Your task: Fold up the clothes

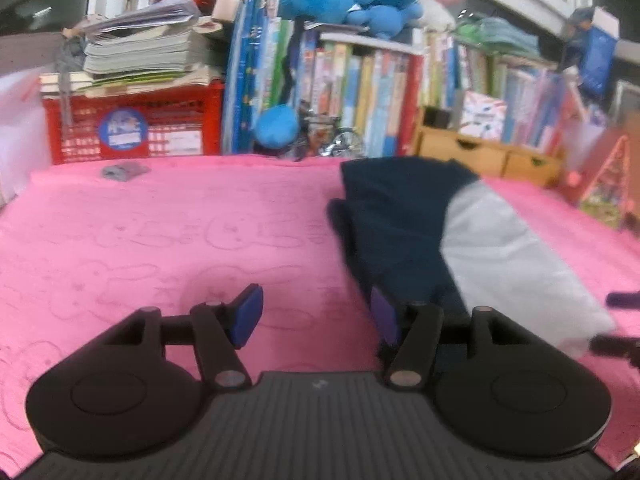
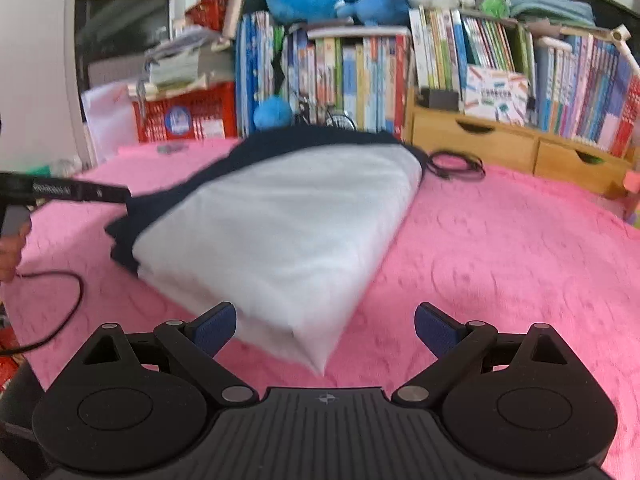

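Observation:
A folded navy and white garment lies on the pink blanket. In the left wrist view my left gripper is open over bare blanket. Its right finger sits at the garment's navy edge, and nothing is between the pads. In the right wrist view the garment shows its white side, with navy along its left and far edges. My right gripper is open, and the near white corner reaches in between its fingers without touching the pads. The left gripper and a hand show at the left edge.
Shelves of books, a red crate under stacked papers, and wooden drawers line the far edge. A coiled black cable lies beyond the garment. Another cable trails at the left. A small grey item lies far left.

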`<state>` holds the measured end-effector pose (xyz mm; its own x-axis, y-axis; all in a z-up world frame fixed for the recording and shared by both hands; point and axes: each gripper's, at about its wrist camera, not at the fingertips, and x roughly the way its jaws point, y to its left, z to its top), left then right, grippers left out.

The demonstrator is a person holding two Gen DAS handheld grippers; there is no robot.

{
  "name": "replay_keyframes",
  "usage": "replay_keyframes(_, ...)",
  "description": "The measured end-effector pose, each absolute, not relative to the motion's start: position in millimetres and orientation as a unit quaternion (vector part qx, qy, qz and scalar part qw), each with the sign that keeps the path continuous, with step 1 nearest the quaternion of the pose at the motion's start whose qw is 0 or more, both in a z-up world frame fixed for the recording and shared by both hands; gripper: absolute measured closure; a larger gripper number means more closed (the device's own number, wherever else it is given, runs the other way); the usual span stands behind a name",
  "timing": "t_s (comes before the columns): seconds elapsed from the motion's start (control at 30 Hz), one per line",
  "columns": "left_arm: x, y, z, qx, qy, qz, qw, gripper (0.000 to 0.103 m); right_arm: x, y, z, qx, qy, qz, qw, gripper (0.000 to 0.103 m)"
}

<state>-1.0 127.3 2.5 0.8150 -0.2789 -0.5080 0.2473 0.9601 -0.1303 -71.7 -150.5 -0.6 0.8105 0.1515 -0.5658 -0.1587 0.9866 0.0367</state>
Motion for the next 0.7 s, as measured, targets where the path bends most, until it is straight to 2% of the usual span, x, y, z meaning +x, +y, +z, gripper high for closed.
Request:
replay_keyframes(0.13,-4,127,0,-0.063,0.270,-0.157,0.948,0.044,-73,-152,-7,-0.006,0.311,0.047,0.949,0.008)
replay_keyframes(0.33,-7,141,0,-0.052,0.252,-0.151,0.954,0.042,-78,-156,-10,-0.097,0.340,-0.017,0.935,0.008)
replay_keyframes(0.5,7,163,6,-0.133,0.261,-0.176,0.940,0.039,-90,-169,13,-0.069,0.318,-0.007,0.946,0.007)
replay_keyframes(0.7,20,157,-5,-0.197,0.299,-0.213,0.909,0.038,-57,-188,20,0.067,0.317,0.001,0.946,0.007)
